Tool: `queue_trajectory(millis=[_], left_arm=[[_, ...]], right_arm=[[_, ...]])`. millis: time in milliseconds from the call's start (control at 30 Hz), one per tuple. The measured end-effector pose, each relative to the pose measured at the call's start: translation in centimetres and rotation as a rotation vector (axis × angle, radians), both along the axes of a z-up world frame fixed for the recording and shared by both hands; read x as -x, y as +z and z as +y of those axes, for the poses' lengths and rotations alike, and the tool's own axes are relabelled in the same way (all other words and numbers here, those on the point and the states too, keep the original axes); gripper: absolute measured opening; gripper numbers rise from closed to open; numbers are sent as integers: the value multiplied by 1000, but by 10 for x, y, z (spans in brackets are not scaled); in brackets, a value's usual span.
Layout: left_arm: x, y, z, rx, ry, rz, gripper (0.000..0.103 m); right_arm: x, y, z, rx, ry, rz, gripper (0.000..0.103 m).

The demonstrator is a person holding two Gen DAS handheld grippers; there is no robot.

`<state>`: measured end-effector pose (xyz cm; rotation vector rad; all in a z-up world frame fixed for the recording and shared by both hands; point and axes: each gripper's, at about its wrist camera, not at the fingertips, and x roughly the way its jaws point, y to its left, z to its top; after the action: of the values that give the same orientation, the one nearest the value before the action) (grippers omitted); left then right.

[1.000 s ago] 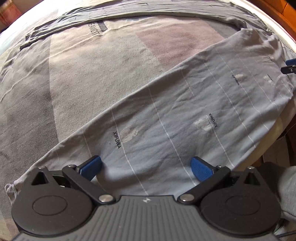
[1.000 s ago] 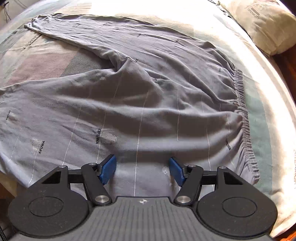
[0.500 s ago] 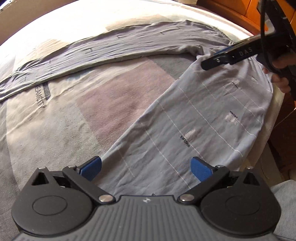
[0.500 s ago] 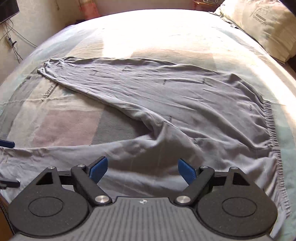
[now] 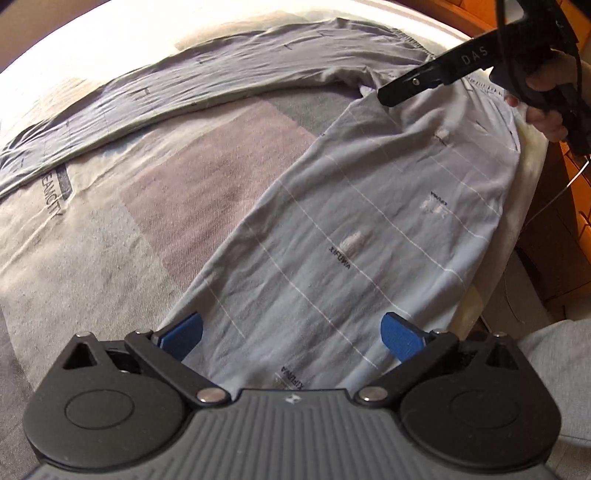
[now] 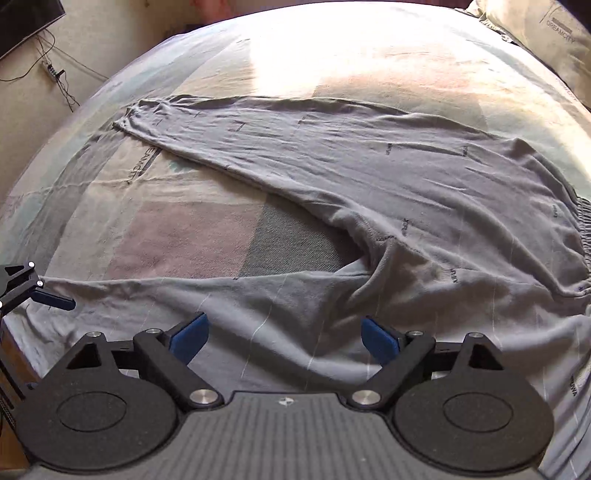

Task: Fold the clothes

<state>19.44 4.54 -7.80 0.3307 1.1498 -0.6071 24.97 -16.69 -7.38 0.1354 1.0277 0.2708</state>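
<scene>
Now both grippers gape empty, right gripper [image 6: 284, 338] opening above trousers [image 6: 369, 206].

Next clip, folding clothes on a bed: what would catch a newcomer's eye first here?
A pair of grey trousers lies spread in a wide V across the patterned bedsheet, one leg running to the far left, the other along the near edge. Both tools hang over that near leg: the left gripper with jaws wide open, the right gripper with jaws opening, nothing pinched. A pillow sits top right.
</scene>
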Motion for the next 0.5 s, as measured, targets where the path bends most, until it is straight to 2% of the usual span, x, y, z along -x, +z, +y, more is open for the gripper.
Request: queue_trajectory(millis=[67,200,333,500], left_arm=[[-13,4,-6,27,15,-9,102],[-34,5,-20,58,-9,-20,102],[-46,8,-43,59,-76,-56,102],[-57,7,-79,38,-141,-144,102]], right_arm=[[-14,5,-20,13,-58,-18,93],[-44,13,-55,26,-70,-31,92],[-84,22,-79,3,65,-35,92],[-156,17,-95,1,266,21,92]])
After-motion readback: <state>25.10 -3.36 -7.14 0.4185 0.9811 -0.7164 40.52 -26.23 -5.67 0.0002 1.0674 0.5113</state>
